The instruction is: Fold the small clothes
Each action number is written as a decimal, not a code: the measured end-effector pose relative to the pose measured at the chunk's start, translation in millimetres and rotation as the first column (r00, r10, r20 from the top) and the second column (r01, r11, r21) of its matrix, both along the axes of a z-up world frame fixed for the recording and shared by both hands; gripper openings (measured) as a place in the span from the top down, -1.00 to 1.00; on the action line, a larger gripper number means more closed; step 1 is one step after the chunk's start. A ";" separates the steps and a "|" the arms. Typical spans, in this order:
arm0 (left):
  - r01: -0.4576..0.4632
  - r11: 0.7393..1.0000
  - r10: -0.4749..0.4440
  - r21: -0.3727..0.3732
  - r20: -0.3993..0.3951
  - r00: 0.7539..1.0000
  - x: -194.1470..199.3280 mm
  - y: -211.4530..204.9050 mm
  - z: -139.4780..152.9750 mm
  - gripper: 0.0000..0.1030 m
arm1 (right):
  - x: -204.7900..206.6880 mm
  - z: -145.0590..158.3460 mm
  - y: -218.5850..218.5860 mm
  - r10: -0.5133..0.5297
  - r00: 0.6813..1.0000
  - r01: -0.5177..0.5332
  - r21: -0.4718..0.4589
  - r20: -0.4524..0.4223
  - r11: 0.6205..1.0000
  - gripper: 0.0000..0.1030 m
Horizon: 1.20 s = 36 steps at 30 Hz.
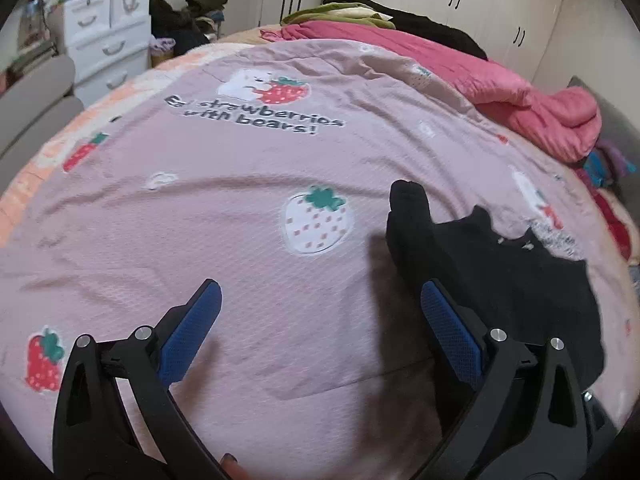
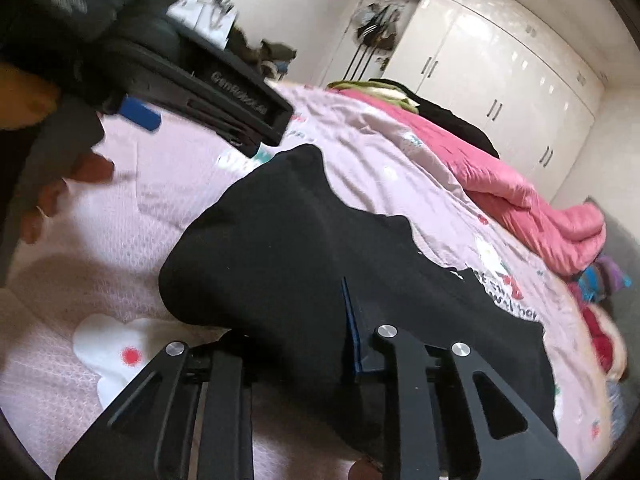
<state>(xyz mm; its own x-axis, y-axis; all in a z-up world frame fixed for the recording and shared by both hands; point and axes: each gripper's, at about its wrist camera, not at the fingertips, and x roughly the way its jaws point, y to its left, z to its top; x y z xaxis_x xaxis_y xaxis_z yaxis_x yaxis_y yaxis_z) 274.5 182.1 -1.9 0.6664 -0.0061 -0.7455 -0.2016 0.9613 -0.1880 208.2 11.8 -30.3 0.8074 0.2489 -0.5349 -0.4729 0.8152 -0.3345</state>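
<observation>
Item: black garment (image 1: pixel 500 276), small, lying on a pink strawberry-print bedspread (image 1: pixel 240 208). Long axis runs from 7 toward 1 o'clock in the right wrist view; one narrow end points to 12 in the left wrist view. Open bedspread at 9 to 11 o'clock; pink quilt (image 1: pixel 520 92) bounds the 2 o'clock edge. Left gripper (image 1: pixel 320 300): tilted down, jaws wide, empty. Right gripper (image 2: pixel 320 320): jaws narrow, clamped on the garment's cloth.
</observation>
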 end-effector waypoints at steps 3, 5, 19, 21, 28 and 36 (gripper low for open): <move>0.031 0.997 -0.031 -0.069 -0.003 1.000 11.5 -8.9 4.9 -0.82 | -3.7 11.3 -15.4 -0.016 1.000 0.015 0.057 0.021 0.998 0.63; 0.050 0.990 -0.051 -0.129 -0.007 0.999 18.4 -15.1 6.6 -0.82 | -6.1 18.0 -26.1 -0.025 0.999 0.022 0.077 0.040 0.997 0.63; 0.185 0.897 -0.176 -0.402 0.059 0.983 45.8 -98.8 53.5 -0.82 | -9.5 42.2 -90.6 -0.120 0.991 0.107 0.198 0.055 0.974 0.65; 0.207 0.891 -0.199 -0.404 0.063 0.978 49.2 -113.3 59.4 -0.82 | -11.4 45.0 -100.2 -0.133 0.990 0.118 0.218 0.055 0.969 0.65; 0.298 0.842 -0.320 -0.450 0.028 0.947 78.6 -187.5 62.2 -0.82 | -4.1 47.9 -159.4 -0.226 0.974 0.219 0.316 -0.018 0.923 0.65; 0.339 0.857 -0.395 -0.389 -0.073 0.916 90.1 -248.8 28.8 -0.82 | 14.6 1.6 -262.8 -0.267 0.894 0.427 0.502 -0.361 0.752 0.65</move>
